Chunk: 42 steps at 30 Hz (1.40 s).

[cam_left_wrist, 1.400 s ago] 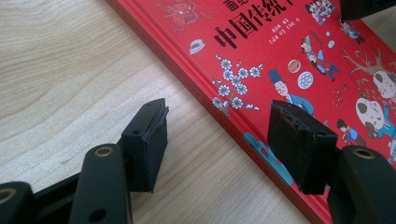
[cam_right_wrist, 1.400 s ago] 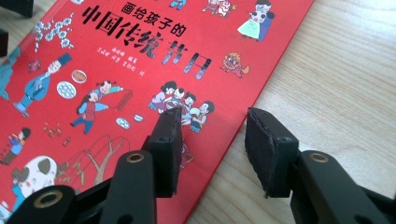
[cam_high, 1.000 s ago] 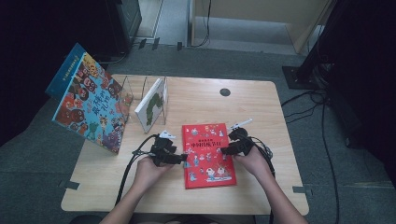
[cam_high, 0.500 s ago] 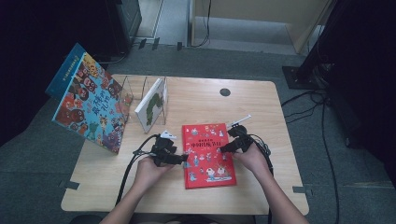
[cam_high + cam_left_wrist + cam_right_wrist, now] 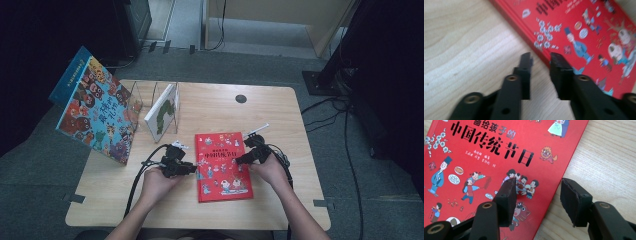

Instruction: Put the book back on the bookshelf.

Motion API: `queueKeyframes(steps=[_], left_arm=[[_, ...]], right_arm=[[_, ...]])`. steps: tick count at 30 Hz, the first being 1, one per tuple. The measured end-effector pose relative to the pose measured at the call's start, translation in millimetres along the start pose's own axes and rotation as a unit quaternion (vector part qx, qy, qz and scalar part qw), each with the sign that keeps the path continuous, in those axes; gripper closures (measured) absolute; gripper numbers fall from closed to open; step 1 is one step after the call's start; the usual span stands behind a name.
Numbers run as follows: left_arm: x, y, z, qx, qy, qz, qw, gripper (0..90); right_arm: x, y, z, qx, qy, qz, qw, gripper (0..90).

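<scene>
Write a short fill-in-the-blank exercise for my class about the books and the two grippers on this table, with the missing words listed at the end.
1. The book lying flat between the two grippers has a ____ cover.
2. The left gripper has its jaws at the book's ____ edge.
3. The right gripper has one jaw over the cover and the other over the bare ____.
4. The white book stands in a clear ____.

Missing words: red; left; table; rack

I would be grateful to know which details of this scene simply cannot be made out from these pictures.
- Red hardcover picture book: its lower part is cut off by the frame edge in the right gripper view, and its title is too small in the high view.
- White upright book: cover art is too small in the high view.
- Left gripper: blurred.
</scene>
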<state>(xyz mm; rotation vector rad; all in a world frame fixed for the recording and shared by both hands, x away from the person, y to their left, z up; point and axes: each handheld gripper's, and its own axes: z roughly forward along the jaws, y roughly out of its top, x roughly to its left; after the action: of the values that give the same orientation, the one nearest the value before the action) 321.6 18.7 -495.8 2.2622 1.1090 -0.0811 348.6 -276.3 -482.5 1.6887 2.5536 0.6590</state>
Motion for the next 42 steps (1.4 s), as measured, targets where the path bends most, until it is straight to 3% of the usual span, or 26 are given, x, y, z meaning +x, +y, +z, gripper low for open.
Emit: queueKeyframes(steps=[5,11,17,26,36,42], left_arm=[[-2.7,1.7,3.5,-0.004,-0.001,0.001,1.0000,85.0],[-4.5,1.2,4.3,-0.017,-0.002,-0.008,0.9998,89.1],[-5.0,0.8,4.6,-0.021,-0.002,-0.011,0.9997,89.6],[-5.9,0.4,4.9,-0.024,0.001,-0.010,0.9997,89.7],[-7.3,-0.5,4.9,-0.027,0.006,-0.007,0.9996,89.9],[-7.9,-0.8,5.3,-0.029,0.007,-0.007,0.9995,89.8]], right_arm=[[-0.1,-0.3,0.1,0.000,0.001,0.005,1.0000,47.7],[0.5,0.8,1.7,0.002,0.007,0.041,0.9991,45.8],[3.9,3.4,2.6,0.007,0.000,0.067,0.9977,46.8],[-1.0,2.9,0.9,0.010,0.012,0.095,0.9953,51.7],[-1.2,4.5,0.0,0.015,0.008,0.095,0.9953,53.0],[3.8,8.3,-5.2,0.017,-0.007,0.087,0.9961,53.9]])
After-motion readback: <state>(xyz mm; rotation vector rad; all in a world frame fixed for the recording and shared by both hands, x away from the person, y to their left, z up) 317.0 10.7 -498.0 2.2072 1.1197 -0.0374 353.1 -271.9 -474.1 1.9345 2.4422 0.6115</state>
